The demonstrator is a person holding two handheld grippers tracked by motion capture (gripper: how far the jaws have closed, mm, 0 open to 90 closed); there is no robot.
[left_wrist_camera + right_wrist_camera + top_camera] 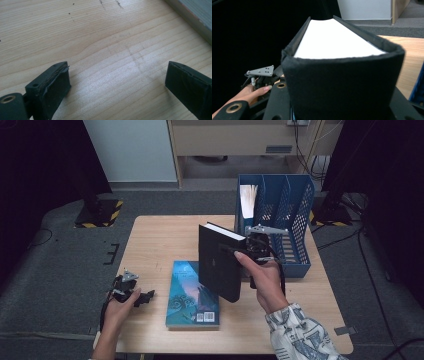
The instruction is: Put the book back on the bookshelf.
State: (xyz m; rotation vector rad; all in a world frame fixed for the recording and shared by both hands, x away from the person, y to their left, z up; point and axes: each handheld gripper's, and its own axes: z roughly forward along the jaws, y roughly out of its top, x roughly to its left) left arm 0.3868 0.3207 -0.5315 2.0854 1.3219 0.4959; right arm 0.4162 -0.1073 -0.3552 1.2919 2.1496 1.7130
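Our right gripper clamped on the thick black hardcover book, its white page block seen from that gripper, our left gripper jaws apart over the pale wooden table.

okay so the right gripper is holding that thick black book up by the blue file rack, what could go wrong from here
1. The thick black hardcover book is clamped by the right gripper near its spine only; it looks heavy and could twist or slip out.
2. The blue perforated plastic file rack has narrow slots, one already holding white papers; the book might catch on a divider.
3. If it drops, it could land on the blue illustrated paperback lying flat on the wooden table.
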